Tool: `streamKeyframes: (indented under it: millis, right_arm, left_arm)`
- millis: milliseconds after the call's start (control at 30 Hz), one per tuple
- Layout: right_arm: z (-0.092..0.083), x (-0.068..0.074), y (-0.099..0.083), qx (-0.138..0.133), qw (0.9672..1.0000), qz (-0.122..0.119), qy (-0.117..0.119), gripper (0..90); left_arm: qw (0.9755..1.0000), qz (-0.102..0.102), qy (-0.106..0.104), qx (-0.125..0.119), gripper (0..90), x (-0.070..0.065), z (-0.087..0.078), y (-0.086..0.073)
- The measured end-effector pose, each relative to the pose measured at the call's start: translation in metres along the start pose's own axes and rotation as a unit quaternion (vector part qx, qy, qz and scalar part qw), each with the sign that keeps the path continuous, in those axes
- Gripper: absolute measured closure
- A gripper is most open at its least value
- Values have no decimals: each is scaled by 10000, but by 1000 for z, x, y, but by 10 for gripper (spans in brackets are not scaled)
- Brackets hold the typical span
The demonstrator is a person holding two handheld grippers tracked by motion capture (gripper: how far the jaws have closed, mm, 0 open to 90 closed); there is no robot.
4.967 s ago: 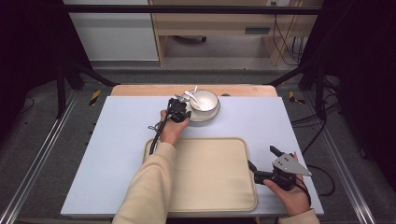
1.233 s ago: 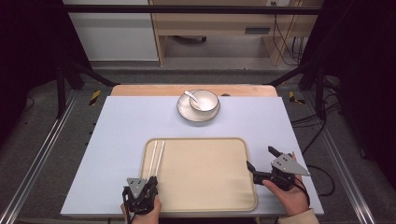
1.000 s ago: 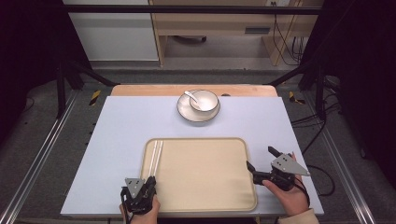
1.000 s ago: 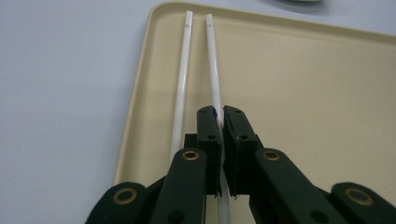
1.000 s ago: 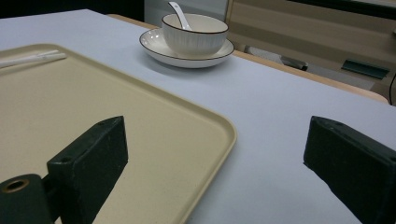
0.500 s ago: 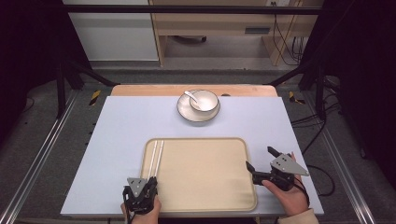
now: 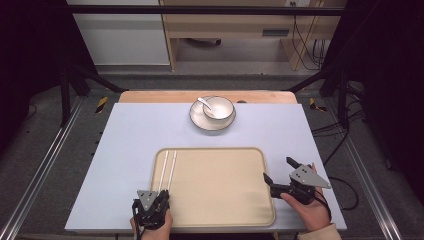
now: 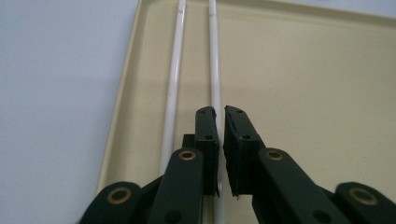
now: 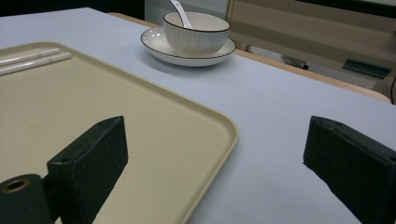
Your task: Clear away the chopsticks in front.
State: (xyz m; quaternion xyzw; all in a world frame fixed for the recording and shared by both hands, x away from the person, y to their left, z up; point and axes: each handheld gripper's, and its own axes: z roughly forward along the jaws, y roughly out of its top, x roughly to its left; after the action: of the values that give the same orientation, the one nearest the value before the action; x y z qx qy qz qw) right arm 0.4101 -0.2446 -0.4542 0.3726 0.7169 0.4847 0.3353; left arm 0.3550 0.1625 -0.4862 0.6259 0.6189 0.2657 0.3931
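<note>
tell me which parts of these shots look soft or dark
High view: the floor around the table is dark, the tabletop evenly lit. Left gripper view: the chopsticks go soft toward the tray's far end. Right gripper view: the near jaws look blurred, the bowl sharp above a soft shadow.

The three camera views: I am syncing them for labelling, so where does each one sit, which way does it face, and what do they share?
High view: above the person's side, looking forward and down on the table; both hands and the left tongs and right tongs show.
Left gripper view: rides the left tongs, looking along the chopsticks on the tray; nearly shut black jaws show.
Right gripper view: rides the right tongs, facing the bowl on its plate; open jaws show.
All three share the tray and chopsticks.
</note>
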Motion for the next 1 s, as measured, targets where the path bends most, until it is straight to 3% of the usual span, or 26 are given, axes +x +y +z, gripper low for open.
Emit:
streamKeyframes:
  millis: [100,233,300,433,533,600,700,767,833,867,933,1000]
  right_arm:
    - [0,0,0,-2,10000,10,-4,66]
    - [0,-1,-1,10,10000,19,-15,65]
    - [1,-2,-1,8,10000,48,-16,64]
    - [2,-3,-2,41,10000,85,-26,60]
    - [1,-5,-3,41,9999,147,-54,54]
    - [1,-7,-3,-27,9997,232,-32,50]
    - [0,-10,-2,-128,9993,351,46,43]
    - [-1,-10,-2,-174,9992,348,53,42]
    - [0,-10,-1,-189,9992,337,48,42]
    - [0,-10,-1,-202,9993,321,34,42]
    - [0,-11,-1,-220,9992,326,-13,41]
    - [0,-12,-1,-240,9991,346,-77,42]
  left_arm:
    - [9999,87,-28,-145,791,-2,-4,8]
    - [9985,426,-113,-333,728,-2,-4,32]
    - [9973,622,-253,-287,679,-2,1,46]
    - [9935,943,-471,-435,616,5,14,76]
    - [9870,1422,-615,-437,547,17,28,101]
    - [9832,1550,-800,-534,507,28,34,112]
    - [9793,1586,-1051,-688,413,48,40,123]
    - [9748,1718,-1201,-764,340,62,41,126]
    - [9687,1848,-1452,-796,281,75,41,127]
    - [9643,1955,-1565,-856,245,83,40,126]
    - [9601,1969,-1733,-968,175,96,39,123]
    - [9576,1839,-1902,-1141,117,111,36,120]
